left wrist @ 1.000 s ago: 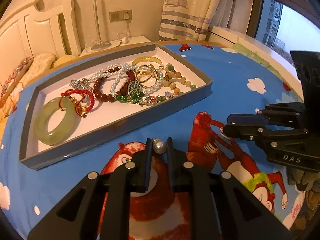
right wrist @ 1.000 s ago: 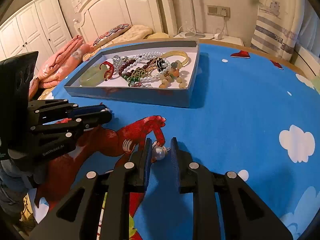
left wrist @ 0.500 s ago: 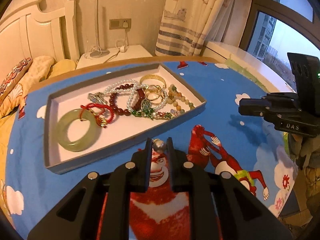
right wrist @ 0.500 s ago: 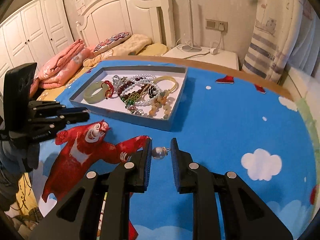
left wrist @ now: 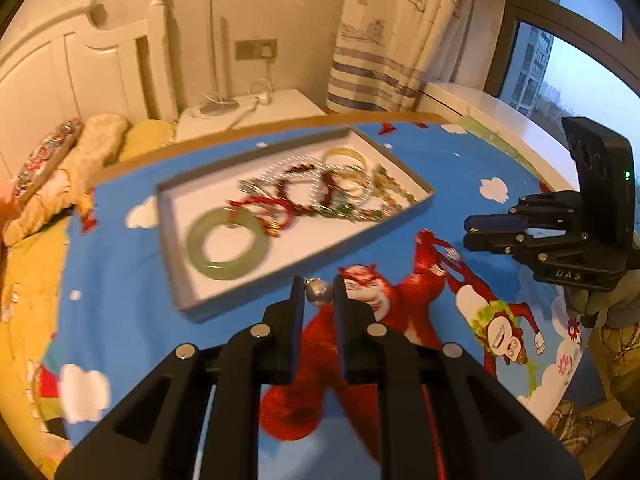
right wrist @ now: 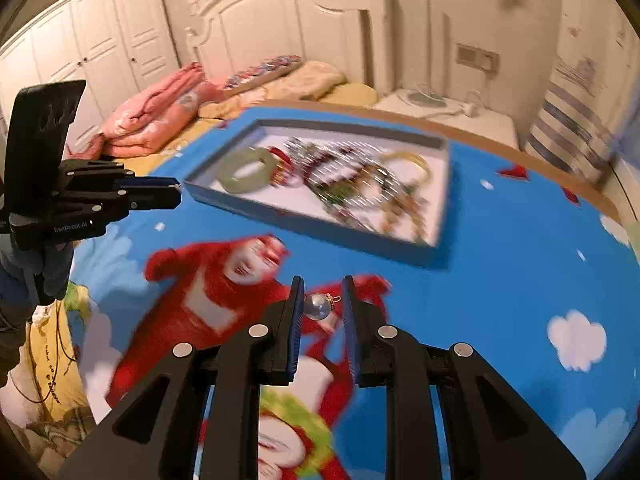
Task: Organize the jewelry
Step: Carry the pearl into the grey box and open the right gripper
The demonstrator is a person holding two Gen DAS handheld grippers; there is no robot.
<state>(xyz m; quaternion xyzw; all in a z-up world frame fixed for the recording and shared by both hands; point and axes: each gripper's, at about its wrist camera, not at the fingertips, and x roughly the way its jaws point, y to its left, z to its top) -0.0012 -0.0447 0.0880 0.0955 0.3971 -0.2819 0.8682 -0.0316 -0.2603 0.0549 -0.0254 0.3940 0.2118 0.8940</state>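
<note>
We note left gripper (left wrist: 319,293) clamping round glossy pearl earring (left wrist: 319,293), right gripper (right wrist: 320,305) pinching second pearl (right wrist: 318,306), "DAS" label (left wrist: 568,275) legible

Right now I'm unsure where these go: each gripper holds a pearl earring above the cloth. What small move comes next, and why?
Probably carry the left gripper forward over the tray and lower its pearl earring there. The tray already holds the green bangle and beads, and lies just ahead. The right gripper can follow with its earring.
</note>
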